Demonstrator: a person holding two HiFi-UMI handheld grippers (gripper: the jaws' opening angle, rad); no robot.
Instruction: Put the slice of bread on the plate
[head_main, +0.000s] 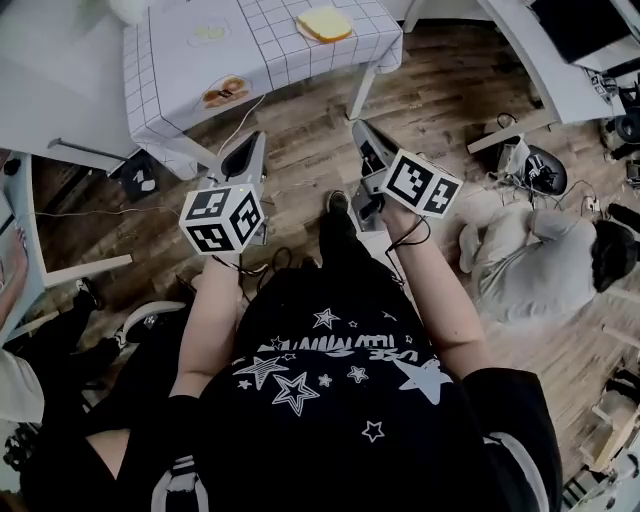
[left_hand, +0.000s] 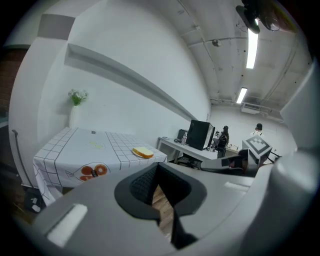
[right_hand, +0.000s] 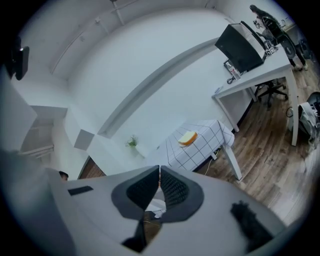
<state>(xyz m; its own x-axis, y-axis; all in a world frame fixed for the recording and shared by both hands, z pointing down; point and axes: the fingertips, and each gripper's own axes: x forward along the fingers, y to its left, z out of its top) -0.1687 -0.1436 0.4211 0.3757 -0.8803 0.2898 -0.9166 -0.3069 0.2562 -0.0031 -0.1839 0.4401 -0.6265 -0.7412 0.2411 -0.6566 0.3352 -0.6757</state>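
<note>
Table (head_main: 180, 60) with a grid cloth stands far ahead, and the person stands back from it on the wood floor, both grippers held out in front and well apart from anything on it. Left gripper (head_main: 249, 142) is at left, jaws together with nothing between them, only floor showing through the gap lower down. It points toward the table's near left part, where a flat dish with an orange pattern (head_main: 224, 92) lies; I take this for the plate but can't be sure, and a fainter yellowish mark sits farther back on the cloth. Slice of bread (head_main: 324, 23) lies flat at the far right of the table, near the right edge and well apart from the dish. Its long axis runs roughly left to right, slightly tilted, with the crust edge facing the person. Right gripper (head_main: 358, 128) is at right, jaws also pressed together and empty. Key relation: the bread lies ahead and far from both grippers, roughly in line with the right one and off to the right of the left one, so the right hand looks the nearer and better placed for the pick. My read is that the task is not yet begun. The next move would need an approach to the table, jaws parted, a grip across the slice's short side, then a carry left and nearer to the dish.
</note>
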